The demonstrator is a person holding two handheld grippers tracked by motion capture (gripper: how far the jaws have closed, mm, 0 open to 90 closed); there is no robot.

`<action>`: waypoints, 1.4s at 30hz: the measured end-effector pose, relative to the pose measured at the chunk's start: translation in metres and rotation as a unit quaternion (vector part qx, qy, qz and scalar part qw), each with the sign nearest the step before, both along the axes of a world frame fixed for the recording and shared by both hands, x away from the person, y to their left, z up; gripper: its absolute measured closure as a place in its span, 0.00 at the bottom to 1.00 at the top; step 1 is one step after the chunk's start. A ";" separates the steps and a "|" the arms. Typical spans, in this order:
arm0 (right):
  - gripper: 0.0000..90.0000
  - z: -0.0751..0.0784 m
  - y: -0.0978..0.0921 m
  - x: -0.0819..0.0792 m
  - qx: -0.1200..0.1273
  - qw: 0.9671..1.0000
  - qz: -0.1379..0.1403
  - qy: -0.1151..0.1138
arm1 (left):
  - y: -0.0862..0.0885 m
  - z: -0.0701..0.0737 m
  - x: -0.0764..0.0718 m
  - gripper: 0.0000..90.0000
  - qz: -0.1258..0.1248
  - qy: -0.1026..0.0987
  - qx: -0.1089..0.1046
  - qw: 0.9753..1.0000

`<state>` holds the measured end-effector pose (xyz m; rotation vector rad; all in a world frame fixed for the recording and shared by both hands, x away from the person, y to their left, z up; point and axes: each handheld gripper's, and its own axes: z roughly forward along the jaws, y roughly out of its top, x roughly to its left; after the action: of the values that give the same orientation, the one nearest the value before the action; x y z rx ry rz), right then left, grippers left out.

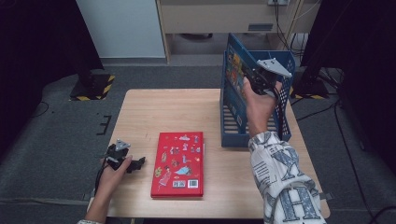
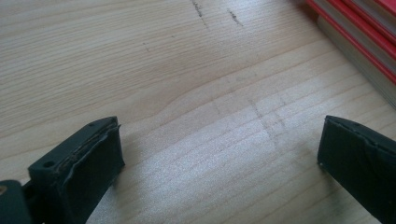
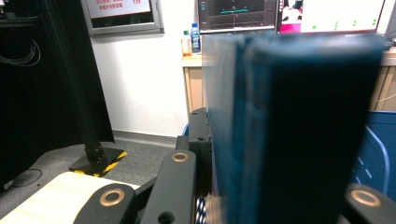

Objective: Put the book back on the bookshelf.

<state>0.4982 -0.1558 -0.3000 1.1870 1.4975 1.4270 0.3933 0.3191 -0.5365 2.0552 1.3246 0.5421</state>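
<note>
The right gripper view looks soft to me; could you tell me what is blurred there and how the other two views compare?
In the right gripper view, the blue book held close to the lens is blurred while the wall behind stays sharper. In the left gripper view, the table grain is crisp and the red book edge slightly soft. The high view is evenly lit on the table, dark at its upper corners.

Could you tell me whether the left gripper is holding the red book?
No. In the high view the left gripper rests open on the table beside the red book, with bare wood between its jaws.
</note>
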 end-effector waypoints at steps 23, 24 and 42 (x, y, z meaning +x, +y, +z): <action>0.91 -0.035 0.001 0.001 -0.002 1.000 0.001 0.017 | -0.001 0.000 0.000 0.00 -0.004 0.000 0.000 1.000; 0.91 -0.036 0.001 0.001 -0.003 1.000 0.001 0.019 | -0.001 0.000 0.000 0.00 -0.003 0.000 0.000 1.000; 0.90 -0.049 0.002 0.000 -0.003 0.999 0.005 0.031 | -0.001 0.000 0.000 0.00 -0.004 0.001 0.000 1.000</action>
<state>0.4981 -0.1540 -0.3485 1.2324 1.5518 1.4029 0.3933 0.3180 -0.5365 2.0602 1.3159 0.5372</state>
